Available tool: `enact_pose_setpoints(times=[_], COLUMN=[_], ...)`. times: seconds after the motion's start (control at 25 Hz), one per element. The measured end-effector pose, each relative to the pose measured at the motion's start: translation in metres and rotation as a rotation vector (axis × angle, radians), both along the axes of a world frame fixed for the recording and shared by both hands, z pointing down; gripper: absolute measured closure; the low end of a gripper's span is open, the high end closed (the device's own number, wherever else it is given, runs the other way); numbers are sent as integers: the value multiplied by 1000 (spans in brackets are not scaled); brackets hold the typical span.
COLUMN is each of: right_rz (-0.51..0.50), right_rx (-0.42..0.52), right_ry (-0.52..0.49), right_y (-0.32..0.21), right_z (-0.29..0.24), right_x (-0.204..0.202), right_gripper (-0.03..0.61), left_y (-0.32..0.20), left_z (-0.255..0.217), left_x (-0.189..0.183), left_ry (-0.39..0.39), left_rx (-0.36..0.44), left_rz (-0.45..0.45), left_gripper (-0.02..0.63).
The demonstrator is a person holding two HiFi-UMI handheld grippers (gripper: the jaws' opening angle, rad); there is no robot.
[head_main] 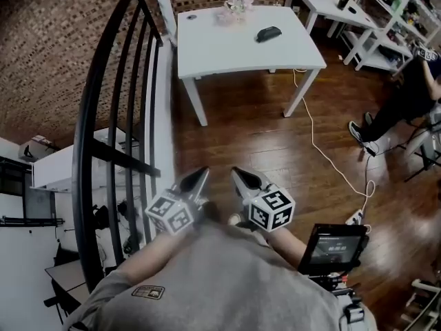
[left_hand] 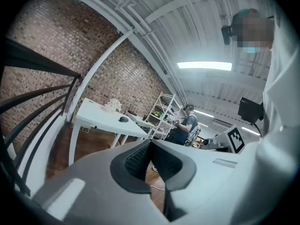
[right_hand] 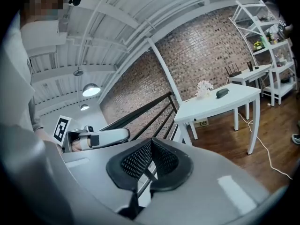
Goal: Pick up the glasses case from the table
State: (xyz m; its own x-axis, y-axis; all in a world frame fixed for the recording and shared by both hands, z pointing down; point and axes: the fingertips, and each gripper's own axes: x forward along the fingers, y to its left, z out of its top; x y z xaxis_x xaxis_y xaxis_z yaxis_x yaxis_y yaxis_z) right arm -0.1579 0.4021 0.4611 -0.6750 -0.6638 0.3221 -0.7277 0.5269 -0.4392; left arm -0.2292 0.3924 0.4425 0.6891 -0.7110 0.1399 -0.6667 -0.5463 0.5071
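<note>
Head view, looking steeply down: a person stands on a wood floor [head_main: 262, 136] by a black stair railing [head_main: 103, 116], w/ a gripper in each hand, held close to the chest. The left gripper [head_main: 202, 174] and right gripper [head_main: 238, 174] sit side by side and point toward a white table [head_main: 227, 50] well apart from them. In both gripper views the jaws are fully closed, pads meeting at the tips, nothing between them: left gripper [left_hand: 150, 146], right gripper [right_hand: 151, 144].

The glasses case [head_main: 269, 33], dark and oval, lies on the tabletop toward its far right part, untouched. A pale flower decoration [head_main: 238, 4] stands near it, at the far edge by the brick wall [head_main: 62, 40]. The case also shows in the left gripper view [left_hand: 123, 119] and the right gripper view [right_hand: 222, 93].

A white cable [head_main: 324, 143] runs across the floor from under the table. At right, a 2nd person [head_main: 403, 105] sits near white shelving [head_main: 393, 19]. A small screen [head_main: 334, 247] is at the wearer's right side.
</note>
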Motion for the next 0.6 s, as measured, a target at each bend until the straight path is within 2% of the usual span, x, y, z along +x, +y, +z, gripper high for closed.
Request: enact_pose_setpoints(times=[0.2,0.6], right_rz=[18,92], right_rx=[-12,-20], right_ry=[2,43], right_y=[-60,-191], right_z=[-3,2], right_x=[25,17], right_gripper=[572,572], left_y=[-64,-203], left_z=[-3,2], left_x=[25,22], left_ry=[-11,31], left_rx=[-6,-9], left_rz=[19,92], left_gripper=[614,614])
